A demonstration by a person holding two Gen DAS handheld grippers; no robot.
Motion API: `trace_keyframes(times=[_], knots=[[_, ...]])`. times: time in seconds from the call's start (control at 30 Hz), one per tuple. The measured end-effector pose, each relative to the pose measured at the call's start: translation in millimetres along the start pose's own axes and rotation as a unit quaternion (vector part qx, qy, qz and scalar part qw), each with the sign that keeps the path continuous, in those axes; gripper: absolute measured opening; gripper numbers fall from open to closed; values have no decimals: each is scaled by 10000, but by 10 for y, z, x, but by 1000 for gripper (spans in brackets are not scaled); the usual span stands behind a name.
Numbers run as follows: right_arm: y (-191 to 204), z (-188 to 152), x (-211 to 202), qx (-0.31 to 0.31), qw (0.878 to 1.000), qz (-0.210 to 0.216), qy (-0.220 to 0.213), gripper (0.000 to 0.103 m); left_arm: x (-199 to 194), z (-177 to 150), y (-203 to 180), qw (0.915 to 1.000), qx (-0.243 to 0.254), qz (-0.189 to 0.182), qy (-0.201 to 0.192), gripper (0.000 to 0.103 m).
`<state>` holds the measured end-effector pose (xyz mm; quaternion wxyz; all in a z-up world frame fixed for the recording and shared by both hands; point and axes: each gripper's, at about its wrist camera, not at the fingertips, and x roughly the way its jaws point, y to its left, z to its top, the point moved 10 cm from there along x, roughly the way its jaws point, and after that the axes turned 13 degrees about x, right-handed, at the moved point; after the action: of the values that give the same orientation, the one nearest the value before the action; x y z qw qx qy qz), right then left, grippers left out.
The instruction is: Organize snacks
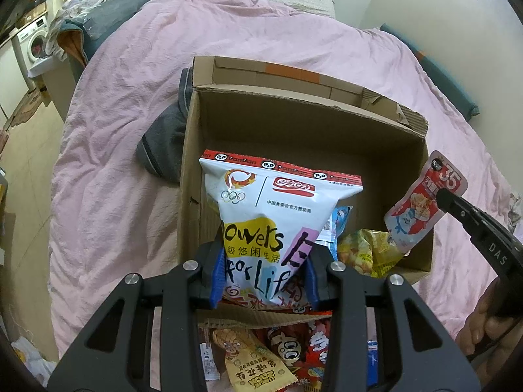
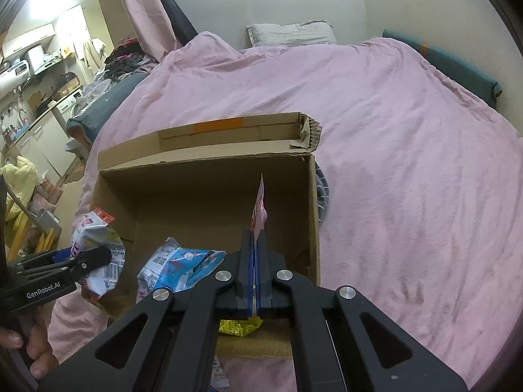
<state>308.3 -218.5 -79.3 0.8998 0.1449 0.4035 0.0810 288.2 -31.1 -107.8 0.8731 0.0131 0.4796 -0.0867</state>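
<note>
Left tool (image 1: 264, 277) clamps white snack bag (image 1: 274, 215), right tool (image 2: 254, 268) pinches pink packet (image 2: 260, 212); cardboard box (image 2: 209, 150) on pink duvet (image 2: 408, 163).

The left gripper (image 1: 264, 261) angles steeply down over the near edge of the open brown cardboard box (image 1: 376, 150), its blue-padded fingers (image 1: 217, 274) clamped on a large white snack bag (image 1: 271, 222). The right gripper (image 2: 254, 248), over that box's right side, has both jaws pressed together on a small red-and-white snack pouch (image 1: 421, 205). A bare hand (image 1: 490, 330) grips its handle.
</note>
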Motion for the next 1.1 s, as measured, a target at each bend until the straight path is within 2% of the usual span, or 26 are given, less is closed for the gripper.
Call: trace_keyframes(times=[0.13, 0.2, 0.37, 0.43, 0.47, 0.5, 0.57, 0.67, 1.1], knots=[[14, -10, 18, 22, 10000, 52, 54, 1, -1, -17, -6, 10000, 4, -2, 7, 35], [11, -11, 27, 59, 9999, 72, 85, 6, 2, -37, -11, 10000, -12, -8, 25, 35], [31, 14, -4, 207, 9993, 289, 84, 8, 1, -65, -58, 9999, 38, -102, 58, 36], [39, 12, -3, 233, 9991, 333, 93, 14, -9, -67, -89, 9998, 63, -161, 67, 47], [36, 14, -5, 273, 9989, 357, 94, 29, -21, -63, -101, 9998, 52, -185, 43, 63], [38, 21, -12, 293, 9988, 372, 81, 53, -33, -59, -99, 9998, 30, -170, 14, 75], [33, 52, -59, 344, 9986, 397, -51, 82, -71, -42, -101, 9999, -6, -142, -90, 79], [37, 122, -146, 341, 9982, 407, -281, 84, -72, -31, -119, 9997, 12, -209, -81, 79], [-24, 108, -54, 430, 9984, 355, -113, 84, -61, -26, -82, 9998, -15, -174, -85, 79]])
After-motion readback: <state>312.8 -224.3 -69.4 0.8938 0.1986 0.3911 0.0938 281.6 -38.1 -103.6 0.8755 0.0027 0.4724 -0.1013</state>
